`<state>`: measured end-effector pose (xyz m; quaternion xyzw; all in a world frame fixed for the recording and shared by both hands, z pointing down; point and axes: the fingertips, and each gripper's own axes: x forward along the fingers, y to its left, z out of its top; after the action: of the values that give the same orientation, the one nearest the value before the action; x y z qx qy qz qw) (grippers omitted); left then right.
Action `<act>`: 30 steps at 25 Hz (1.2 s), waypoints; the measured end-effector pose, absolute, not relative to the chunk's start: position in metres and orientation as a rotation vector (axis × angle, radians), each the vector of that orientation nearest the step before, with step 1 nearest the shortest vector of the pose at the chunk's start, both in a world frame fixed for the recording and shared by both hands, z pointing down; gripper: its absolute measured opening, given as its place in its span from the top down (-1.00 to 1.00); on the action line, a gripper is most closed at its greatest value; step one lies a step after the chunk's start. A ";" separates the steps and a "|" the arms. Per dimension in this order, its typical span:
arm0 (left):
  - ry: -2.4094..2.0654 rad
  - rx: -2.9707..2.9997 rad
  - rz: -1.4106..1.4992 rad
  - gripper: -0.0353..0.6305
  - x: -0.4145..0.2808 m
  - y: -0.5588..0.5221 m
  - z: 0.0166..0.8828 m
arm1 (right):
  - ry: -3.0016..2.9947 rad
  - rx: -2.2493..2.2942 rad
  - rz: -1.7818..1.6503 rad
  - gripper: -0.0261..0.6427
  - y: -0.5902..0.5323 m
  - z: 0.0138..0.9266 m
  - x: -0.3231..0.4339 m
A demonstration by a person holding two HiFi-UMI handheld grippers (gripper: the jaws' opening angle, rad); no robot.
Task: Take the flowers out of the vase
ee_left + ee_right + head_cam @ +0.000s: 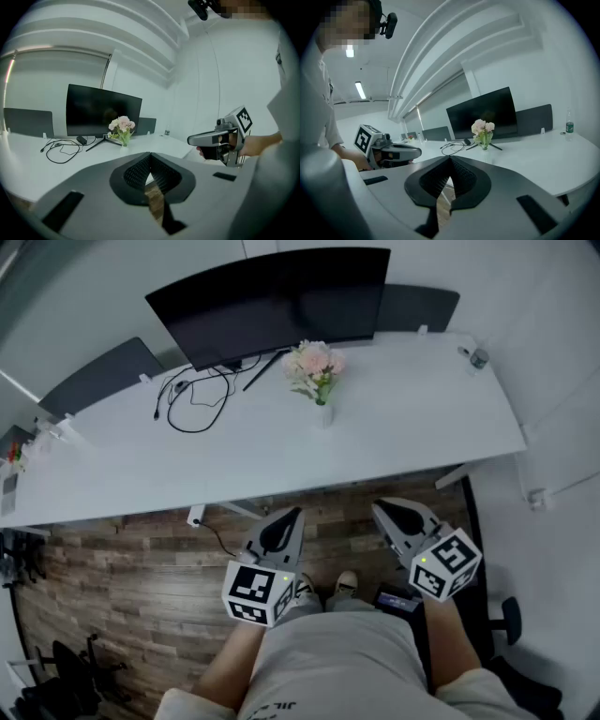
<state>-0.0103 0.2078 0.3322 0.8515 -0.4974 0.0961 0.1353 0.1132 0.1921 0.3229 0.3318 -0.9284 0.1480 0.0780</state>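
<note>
Here, ruffled pink flowers top a slim vase.

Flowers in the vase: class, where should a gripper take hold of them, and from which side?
Probably grip the flowers low, on the stems just above the vase, coming from the desk near edge: they stand upright, and the monitor stands behind.

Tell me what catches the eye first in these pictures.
The pink flowers in a small vase stand out on the white table, just in front of the wide dark monitor. In the foreground, the left gripper and right gripper are held over the wooden floor short of the table, both shut and empty.
</note>
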 end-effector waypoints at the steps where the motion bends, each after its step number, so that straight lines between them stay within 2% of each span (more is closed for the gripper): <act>1: -1.437 2.466 0.278 0.88 -0.011 0.209 0.332 | -2.778 0.991 0.446 0.83 0.194 0.324 0.111; 16: -1.361 2.519 0.267 0.88 -0.027 0.217 0.332 | -2.779 1.113 0.401 0.82 0.199 0.314 0.087; 30: -1.272 2.576 0.278 0.88 -0.052 0.219 0.340 | -2.764 1.231 0.493 0.82 0.197 0.327 0.066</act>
<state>-0.0520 0.2191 0.3398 0.8851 -0.4372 0.0957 0.1273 0.0663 0.1974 0.3274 0.4012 -0.9010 0.1606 0.0382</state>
